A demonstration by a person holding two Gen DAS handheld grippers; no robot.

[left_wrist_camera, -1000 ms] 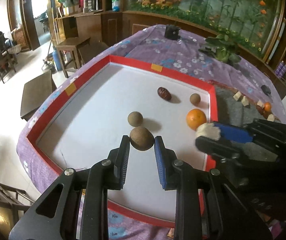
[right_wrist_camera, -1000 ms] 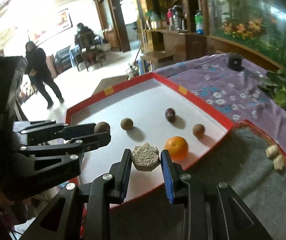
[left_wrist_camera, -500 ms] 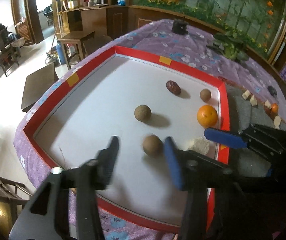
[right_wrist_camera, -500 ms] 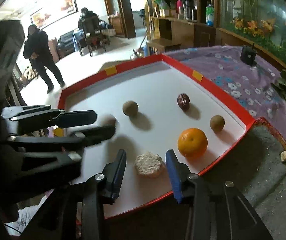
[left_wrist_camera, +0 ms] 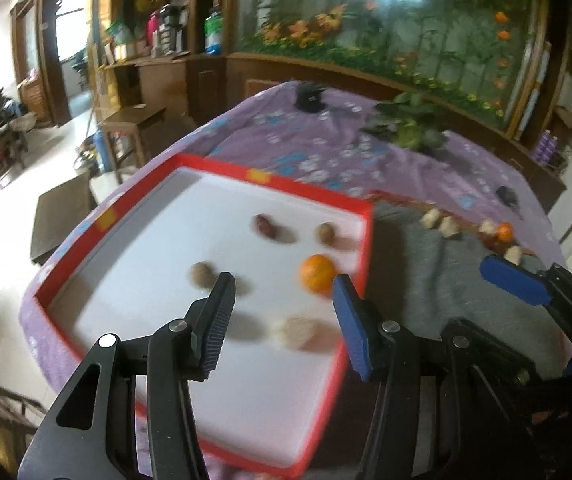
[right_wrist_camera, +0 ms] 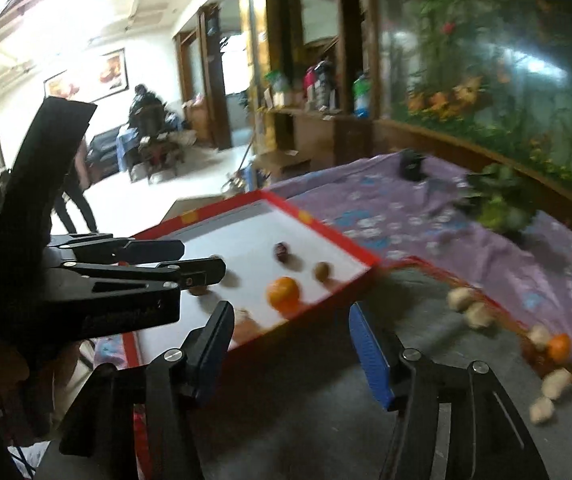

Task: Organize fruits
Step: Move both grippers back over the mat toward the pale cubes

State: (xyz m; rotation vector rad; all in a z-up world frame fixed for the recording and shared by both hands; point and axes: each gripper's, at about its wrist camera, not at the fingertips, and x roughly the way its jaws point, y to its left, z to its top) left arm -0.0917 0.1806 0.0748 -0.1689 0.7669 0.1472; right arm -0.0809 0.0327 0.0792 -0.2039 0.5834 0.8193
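A white tray with a red rim (left_wrist_camera: 221, 168) holds an orange (left_wrist_camera: 317, 273), a dark red date (left_wrist_camera: 263, 226), a small brown ball (left_wrist_camera: 327, 233), a bigger brown ball (left_wrist_camera: 201, 274) and a pale rough piece (left_wrist_camera: 298, 332). My left gripper (left_wrist_camera: 281, 284) hangs open above the tray's near part, nothing between its fingers. In the right wrist view my right gripper (right_wrist_camera: 290, 312) is over the tray's near edge; its jaws are opening and are empty. The pale piece (right_wrist_camera: 245, 318) lies just past its left finger. Another brown ball (right_wrist_camera: 197, 290) peeks out under the left gripper (right_wrist_camera: 193, 258).
A grey mat (right_wrist_camera: 426, 320) right of the tray carries several pale chunks (right_wrist_camera: 480, 316) and a small orange (right_wrist_camera: 559, 346). The table has a purple flowered cloth (left_wrist_camera: 326, 148), a leafy plant (left_wrist_camera: 410, 124) and a dark object (left_wrist_camera: 310, 98). People (right_wrist_camera: 77, 200) stand in the room at left.
Both grippers opened: the left let go of a brown ball, the right of the pale rough piece, and both now lie on the tray. Both grippers drew back and rose.
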